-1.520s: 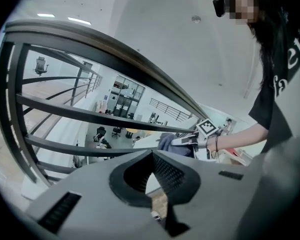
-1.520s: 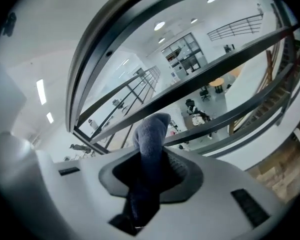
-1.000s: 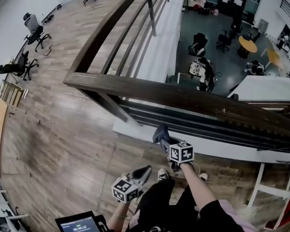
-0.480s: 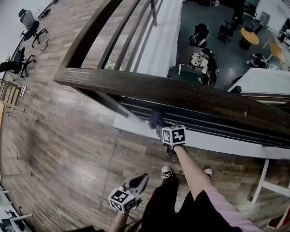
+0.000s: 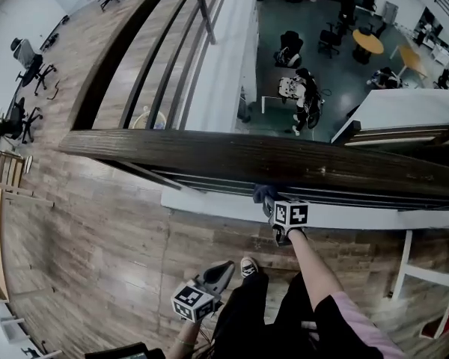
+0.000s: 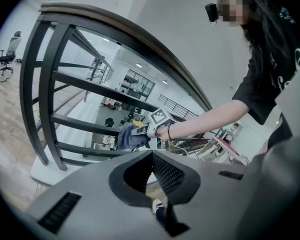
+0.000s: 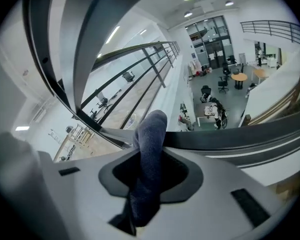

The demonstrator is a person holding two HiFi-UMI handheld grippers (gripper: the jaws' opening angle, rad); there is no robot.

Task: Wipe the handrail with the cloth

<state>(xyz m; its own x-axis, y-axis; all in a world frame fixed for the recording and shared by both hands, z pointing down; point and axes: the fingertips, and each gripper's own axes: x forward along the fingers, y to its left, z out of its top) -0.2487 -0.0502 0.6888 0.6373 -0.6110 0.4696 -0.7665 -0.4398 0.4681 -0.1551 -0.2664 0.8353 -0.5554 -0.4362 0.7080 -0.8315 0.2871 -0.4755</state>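
The dark wooden handrail (image 5: 209, 155) runs across the head view above black metal bars. My right gripper (image 5: 268, 198) is shut on a dark blue-grey cloth (image 5: 263, 192), held just under the handrail's near edge; whether the cloth touches the wood is hidden. In the right gripper view the cloth (image 7: 149, 149) stands up between the jaws of the right gripper (image 7: 150, 156). My left gripper (image 5: 221, 271) hangs low beside the person's legs, shut and holding nothing. The left gripper view shows its jaws (image 6: 152, 153) closed, with the handrail (image 6: 115, 30) and the cloth (image 6: 129, 136) beyond.
Beyond the railing is a drop to a lower floor (image 5: 322, 73) with desks and chairs. Office chairs (image 5: 26, 54) stand on the wooden floor at far left. A white frame (image 5: 426, 275) stands at lower right. The person's shoe (image 5: 248, 266) is just behind the left gripper.
The right gripper has carried the cloth up from floor level to just under the handrail. The head view has moved closer over the rail. The left gripper has stayed low.
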